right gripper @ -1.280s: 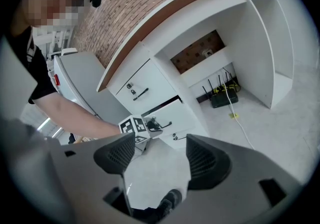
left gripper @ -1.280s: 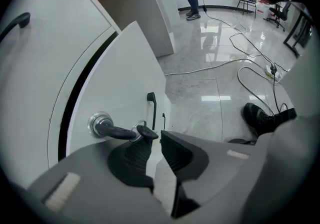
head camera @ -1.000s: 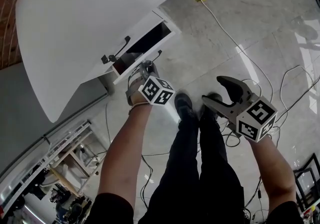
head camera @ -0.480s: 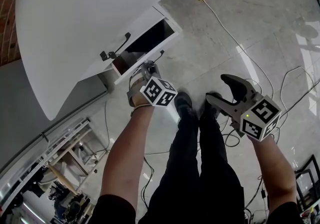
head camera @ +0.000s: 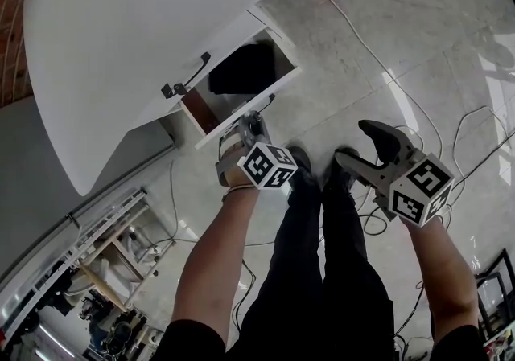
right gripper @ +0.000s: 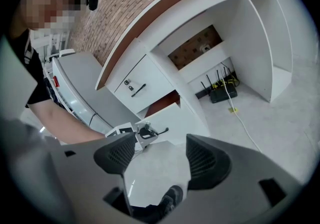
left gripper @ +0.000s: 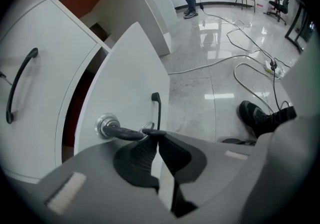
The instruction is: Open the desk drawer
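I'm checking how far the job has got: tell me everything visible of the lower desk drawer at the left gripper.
The lower drawer has a flat white front, like painted board, with a thin dark bar handle and a round silvery lock with something dark, perhaps a key, in it. It stands partly pulled out beneath the white desktop; the head view shows its dark inside and a reddish-brown inner wall. The left gripper is shut on the handle's near end.
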{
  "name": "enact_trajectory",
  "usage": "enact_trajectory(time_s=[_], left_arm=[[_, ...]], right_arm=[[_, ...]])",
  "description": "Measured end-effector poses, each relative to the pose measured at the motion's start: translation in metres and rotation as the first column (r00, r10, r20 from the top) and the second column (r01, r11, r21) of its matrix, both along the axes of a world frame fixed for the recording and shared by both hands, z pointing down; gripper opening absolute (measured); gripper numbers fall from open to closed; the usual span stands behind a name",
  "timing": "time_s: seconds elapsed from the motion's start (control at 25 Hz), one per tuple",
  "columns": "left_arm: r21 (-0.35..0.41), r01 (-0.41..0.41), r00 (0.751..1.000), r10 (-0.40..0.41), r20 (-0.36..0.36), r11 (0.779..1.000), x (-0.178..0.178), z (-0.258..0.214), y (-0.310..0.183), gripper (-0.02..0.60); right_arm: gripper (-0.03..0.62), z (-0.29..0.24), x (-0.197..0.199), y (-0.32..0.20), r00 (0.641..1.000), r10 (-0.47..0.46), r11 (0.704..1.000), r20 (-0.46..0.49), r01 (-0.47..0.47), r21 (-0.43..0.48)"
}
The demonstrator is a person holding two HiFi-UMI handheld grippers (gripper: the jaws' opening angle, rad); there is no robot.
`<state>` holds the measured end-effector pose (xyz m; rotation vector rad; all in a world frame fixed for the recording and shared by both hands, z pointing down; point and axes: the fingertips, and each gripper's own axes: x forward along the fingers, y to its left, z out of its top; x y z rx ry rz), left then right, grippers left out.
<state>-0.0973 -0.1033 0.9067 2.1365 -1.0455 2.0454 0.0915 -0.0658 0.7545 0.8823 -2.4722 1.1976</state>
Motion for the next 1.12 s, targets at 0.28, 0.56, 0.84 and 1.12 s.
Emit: enact_trajectory(time_s=[0.28,0.56,0.84,1.12], left_arm=[[0.009,0.005,1.000,-0.005,-0.004,1.000,0.008,0.002,0.015,0.017],[0.006,0.009,1.000,-0.009,-0.014,1.000,0.013,-0.001,0.022,0.017],[0.011,0.000,1.000,0.000,-0.020,1.000,0.017,0.003,0.037,0.018],[0.044,-0.002,1.000,0.003,-0.005,0.999,0.020,0.013,0.040,0.017]], right_arm=[[0.325,0.001,-0.004,-0.008,1.000,0.005,1.000,0.015,-0.005,-0.002],[0.325,0.007,-0.005,-0.006,1.000,0.005,1.000,0.014,-0.005,-0.018],[0.325,0.007,-0.012,-0.009,1.000,-0.005,1.000,0.028,0.005,-0.019],[0.325,0.012,-0.005,0.001,1.000,-0.012,0.999,0.014,0.012,-0.031]])
